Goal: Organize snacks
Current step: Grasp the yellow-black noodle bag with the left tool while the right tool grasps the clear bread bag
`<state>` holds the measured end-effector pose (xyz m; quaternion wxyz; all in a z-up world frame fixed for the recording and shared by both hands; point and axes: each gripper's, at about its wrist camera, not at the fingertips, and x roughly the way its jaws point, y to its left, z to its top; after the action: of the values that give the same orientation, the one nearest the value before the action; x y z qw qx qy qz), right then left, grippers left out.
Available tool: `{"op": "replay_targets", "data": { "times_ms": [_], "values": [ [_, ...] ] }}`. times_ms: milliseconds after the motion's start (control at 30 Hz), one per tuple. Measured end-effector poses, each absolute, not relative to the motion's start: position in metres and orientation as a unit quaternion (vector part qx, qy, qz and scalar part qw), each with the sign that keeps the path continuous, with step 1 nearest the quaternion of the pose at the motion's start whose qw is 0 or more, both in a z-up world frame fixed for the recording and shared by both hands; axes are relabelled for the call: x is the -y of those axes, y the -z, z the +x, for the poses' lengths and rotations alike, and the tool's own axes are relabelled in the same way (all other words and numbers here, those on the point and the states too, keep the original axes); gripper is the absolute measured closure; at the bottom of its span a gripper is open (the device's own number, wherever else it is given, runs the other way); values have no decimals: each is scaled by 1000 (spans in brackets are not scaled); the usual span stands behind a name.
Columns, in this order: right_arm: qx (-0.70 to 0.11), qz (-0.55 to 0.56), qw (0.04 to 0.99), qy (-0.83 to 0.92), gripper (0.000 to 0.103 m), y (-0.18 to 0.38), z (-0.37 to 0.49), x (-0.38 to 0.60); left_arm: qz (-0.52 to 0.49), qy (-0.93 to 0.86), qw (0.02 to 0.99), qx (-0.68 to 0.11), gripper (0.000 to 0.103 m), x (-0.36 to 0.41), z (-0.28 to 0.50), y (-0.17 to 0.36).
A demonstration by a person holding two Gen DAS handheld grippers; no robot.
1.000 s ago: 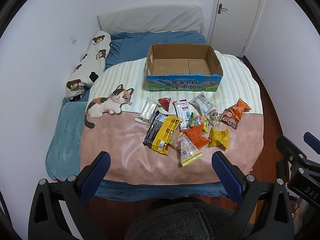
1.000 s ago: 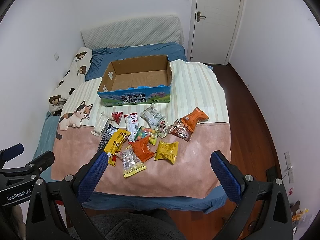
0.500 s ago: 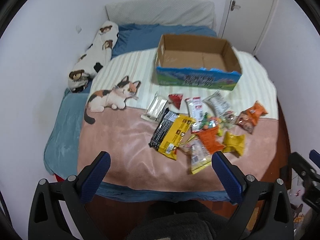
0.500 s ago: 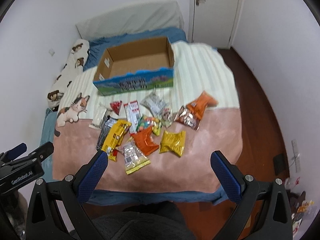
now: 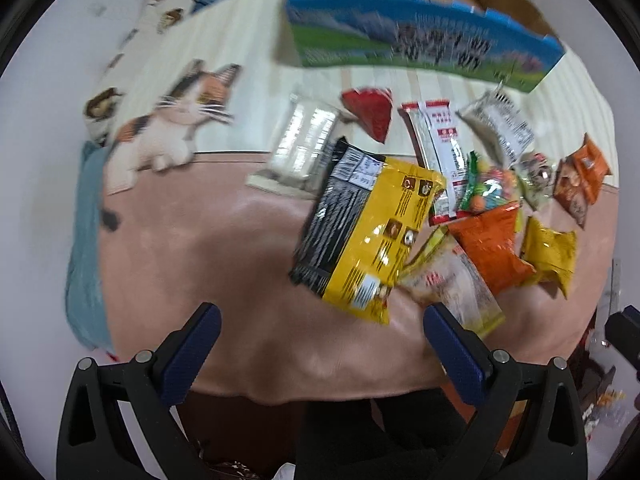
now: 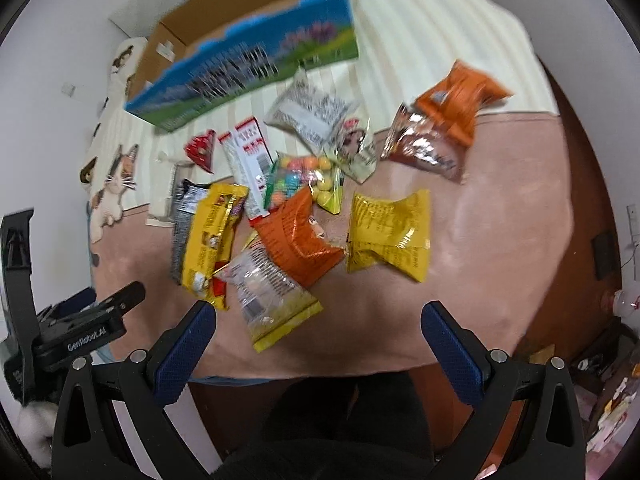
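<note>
Several snack packets lie in a heap on the pink blanket of the bed. A large yellow and black bag (image 5: 368,228) is nearest my left gripper (image 5: 320,332), which hangs open just short of it with nothing held. An orange packet (image 6: 298,240), a yellow packet (image 6: 388,232) and a clear packet (image 6: 272,300) lie ahead of my right gripper (image 6: 318,330), also open with nothing in it. Behind the heap stands an open cardboard box (image 5: 420,44) with a blue and green printed front, also seen as the box (image 6: 244,68) in the right wrist view.
A cat-print cushion (image 5: 176,120) lies left of the snacks. The bed's near edge (image 6: 340,364) drops to a wooden floor (image 6: 580,200) on the right. The left gripper's body (image 6: 76,332) shows at the lower left of the right wrist view.
Both grippers have moved forward and down toward the snack heap, so the packets and box now look much larger. Both stay open, and nothing on the bed has shifted.
</note>
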<state>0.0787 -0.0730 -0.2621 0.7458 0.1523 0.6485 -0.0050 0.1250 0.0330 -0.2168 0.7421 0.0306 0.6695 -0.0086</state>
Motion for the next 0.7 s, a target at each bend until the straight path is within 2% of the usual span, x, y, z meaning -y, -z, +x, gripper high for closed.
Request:
{"op": "replay_targets", "data": {
  "times_ms": [133,300,400,467,600,700],
  "values": [
    [-665,158,730,8,0,301,99,73,63,32,714,-696,0,-18,155,268],
    [-668,145,729,30,0,322,116,88,107,54,683,-720,0,1,177,321],
    [-671,124,730,40,0,327,124,100,110,56,682,-721,0,1,182,333],
    [-676,81,732,29,0,329,129,99,100,55,690,-715,8,-4,183,335],
    [-686,0,728,11,0,331,128,88,72,38,709,-701,18,-19,178,328],
    [-696,6,718,-22,0,335,120,66,58,16,717,-694,20,-33,162,321]
  ]
}}
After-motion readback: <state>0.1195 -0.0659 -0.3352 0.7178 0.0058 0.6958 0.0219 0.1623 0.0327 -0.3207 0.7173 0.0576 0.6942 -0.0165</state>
